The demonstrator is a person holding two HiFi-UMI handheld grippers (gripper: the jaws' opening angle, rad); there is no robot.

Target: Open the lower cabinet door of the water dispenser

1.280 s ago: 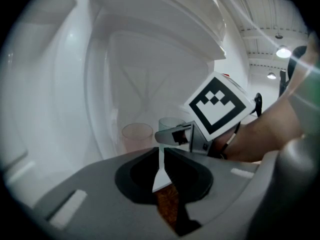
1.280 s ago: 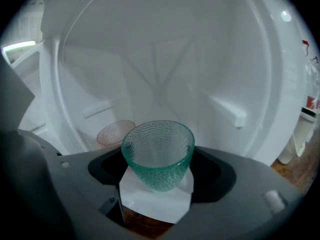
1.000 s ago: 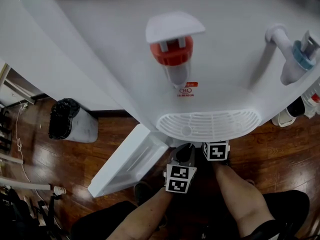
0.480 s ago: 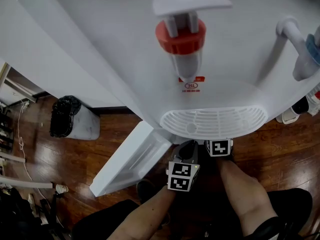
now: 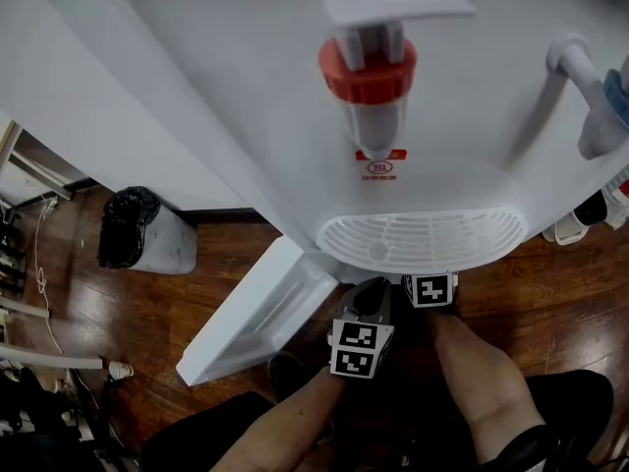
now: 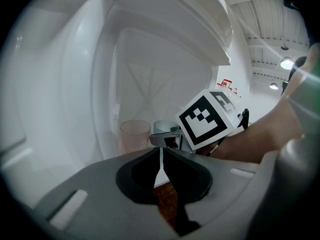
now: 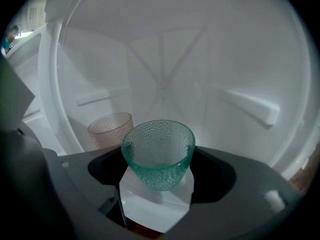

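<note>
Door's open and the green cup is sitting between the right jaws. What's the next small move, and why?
Probably close the right gripper gently on the green cup. It stands upright between the jaws inside the cabinet, but I cannot tell whether they press it yet. The door already hangs wide open, and the left gripper is shut and empty.

Red label (image 5: 380, 168) on water dispenser (image 5: 197, 67), print illegible

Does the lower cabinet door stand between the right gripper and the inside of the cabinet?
No. The cabinet door is swung open to the left. The right gripper looks straight into the cabinet, jaws apart around a green glass; nothing visible blocks it.
</note>
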